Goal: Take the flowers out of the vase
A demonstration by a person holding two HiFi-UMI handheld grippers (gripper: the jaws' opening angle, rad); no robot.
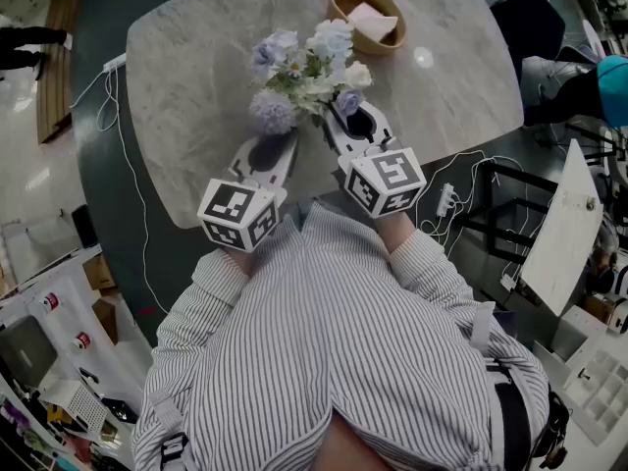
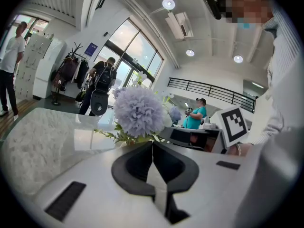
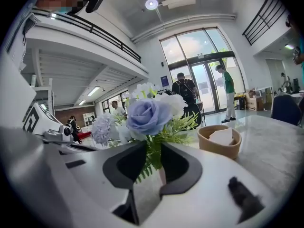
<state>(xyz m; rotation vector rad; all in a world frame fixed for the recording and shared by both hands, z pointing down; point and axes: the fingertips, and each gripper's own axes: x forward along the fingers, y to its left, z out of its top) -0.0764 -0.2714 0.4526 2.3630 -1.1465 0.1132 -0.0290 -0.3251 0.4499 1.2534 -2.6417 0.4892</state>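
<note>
Your flowers (image 1: 309, 72) cover the vase completely in the head view. In the right gripper view the stems (image 3: 153, 156) pass between the jaws of your right gripper (image 3: 152, 146), and their lower run is hidden behind its body. The pale item in the bowl (image 1: 339, 3) is too small to identify.

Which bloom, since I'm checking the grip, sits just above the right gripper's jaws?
The blue rose, directly above the right gripper; the lilac pompom stands farther left.
</note>
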